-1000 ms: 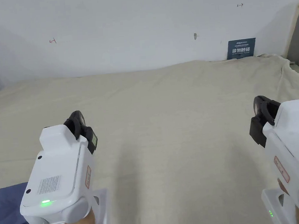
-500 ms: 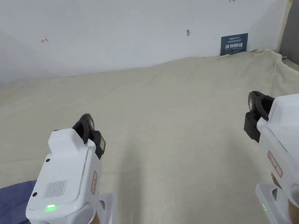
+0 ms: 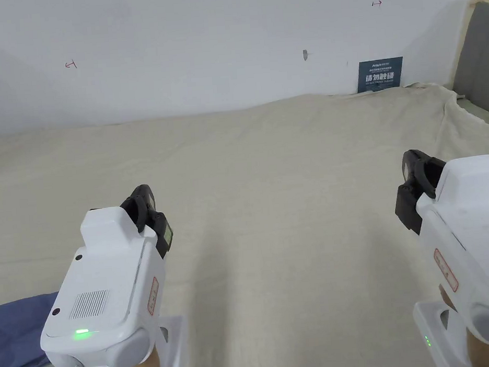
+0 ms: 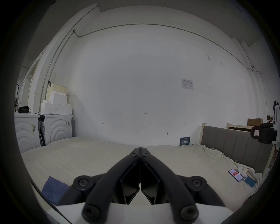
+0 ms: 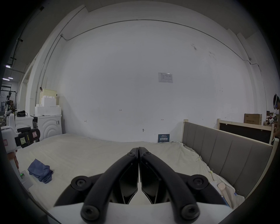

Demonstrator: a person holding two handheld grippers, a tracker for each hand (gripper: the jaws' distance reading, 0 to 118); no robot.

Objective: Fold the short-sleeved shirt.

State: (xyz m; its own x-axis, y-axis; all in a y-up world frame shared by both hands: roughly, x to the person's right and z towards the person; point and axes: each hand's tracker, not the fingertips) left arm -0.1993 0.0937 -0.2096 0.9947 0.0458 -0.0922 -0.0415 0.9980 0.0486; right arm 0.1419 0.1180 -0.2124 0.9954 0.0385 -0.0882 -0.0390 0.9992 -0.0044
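Above the cream bed sheet point(image 3: 291, 188), the left gripper point(image 4: 140, 153) and right gripper point(image 5: 138, 151) are held apart, each with jaws closed together on nothing. At the near left edge, the blue shirt point(image 5: 41, 172) is seen crumpled, untouched.

The shirt point(image 5: 40, 172), blue and crumpled into a loose, partly folded heap, lies on the cream bed sheet point(image 3: 271, 200) near its front left edge, its cloth also showing at the lower left in the head view point(image 3: 13, 334) and the left gripper view point(image 4: 53, 191).
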